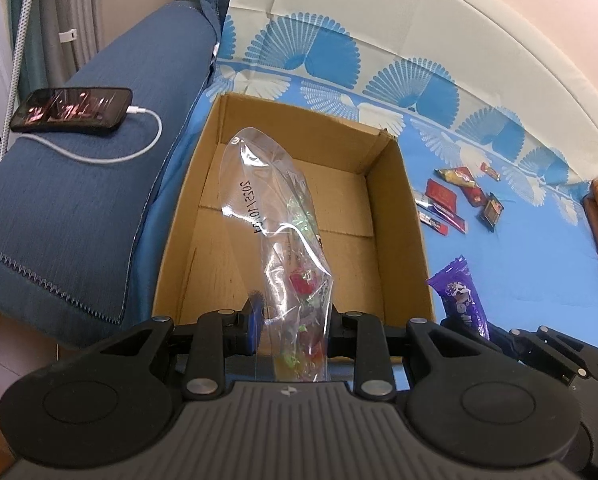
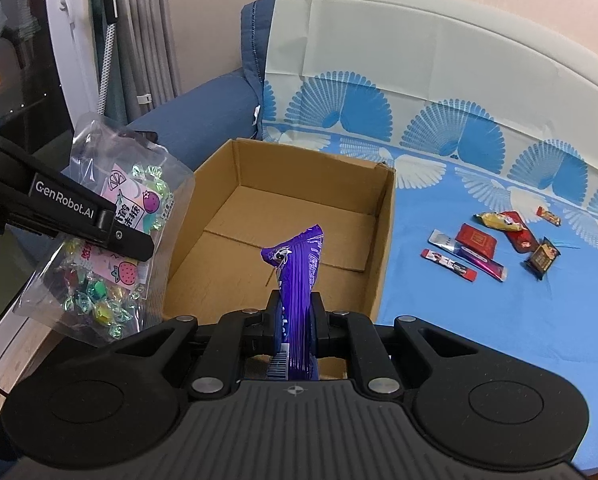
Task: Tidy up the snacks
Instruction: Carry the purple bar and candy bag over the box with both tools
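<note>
Showing an early stage of the sorting, both views look down into a cardboard box (image 2: 299, 216) whose floor is bare — no snack lies in it yet. The left gripper (image 1: 290, 326) has its jaws closed on a clear bag of candies (image 1: 283, 216), held upright above the near edge of the box; in the right wrist view the same bag hangs just left of the box's left wall, outside it. The right gripper (image 2: 296, 320) has its jaws clamped on a purple snack packet (image 2: 297, 268), also upright and poised over the near part of the box. Neither item touches the cardboard, so both appear ready to be lowered and released. Well apart to the right, on the blue patterned cloth (image 2: 459, 320), a cluster of small wrapped snacks (image 2: 495, 240) is left to collect — roughly seven pieces, though the exact count is hard to tell. A phone (image 1: 72, 111) on its charging cable rests on the sofa arm (image 1: 99, 184), outside the task. By this judgement, nearly all of the work is left.
</note>
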`<state>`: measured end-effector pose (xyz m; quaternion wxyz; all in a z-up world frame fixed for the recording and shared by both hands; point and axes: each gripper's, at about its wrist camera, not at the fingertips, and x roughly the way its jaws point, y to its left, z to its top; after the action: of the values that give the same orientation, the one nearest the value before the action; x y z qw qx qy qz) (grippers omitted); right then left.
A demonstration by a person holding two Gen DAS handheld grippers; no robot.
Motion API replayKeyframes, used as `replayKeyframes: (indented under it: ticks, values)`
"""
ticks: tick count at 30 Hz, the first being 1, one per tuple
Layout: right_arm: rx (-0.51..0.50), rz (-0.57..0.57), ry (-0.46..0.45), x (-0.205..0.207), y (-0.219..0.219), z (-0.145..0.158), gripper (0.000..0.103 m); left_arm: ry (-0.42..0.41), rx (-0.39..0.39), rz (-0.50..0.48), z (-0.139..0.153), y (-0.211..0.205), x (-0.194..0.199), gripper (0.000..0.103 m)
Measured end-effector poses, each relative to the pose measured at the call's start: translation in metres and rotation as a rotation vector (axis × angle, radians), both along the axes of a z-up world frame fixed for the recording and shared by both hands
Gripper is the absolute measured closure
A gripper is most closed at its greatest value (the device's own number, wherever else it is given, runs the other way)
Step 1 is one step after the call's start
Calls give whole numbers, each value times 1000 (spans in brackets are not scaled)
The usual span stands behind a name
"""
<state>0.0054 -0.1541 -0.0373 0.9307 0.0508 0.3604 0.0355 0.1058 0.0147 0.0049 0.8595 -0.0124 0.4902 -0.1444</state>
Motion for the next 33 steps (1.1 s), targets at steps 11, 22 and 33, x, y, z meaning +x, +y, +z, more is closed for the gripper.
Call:
replayKeyframes:
  ticks: [11,22,33]
  values:
    - [20,6,15,44,-6,-12,90,15,17,-4,-15,-16,39,72]
    - [28,14,47,77,-8,-30,90,54,48,-2,-42,-21,68,72]
    - [28,14,84,99,-8,-48,90,92,69,3,-63,-24,84,72]
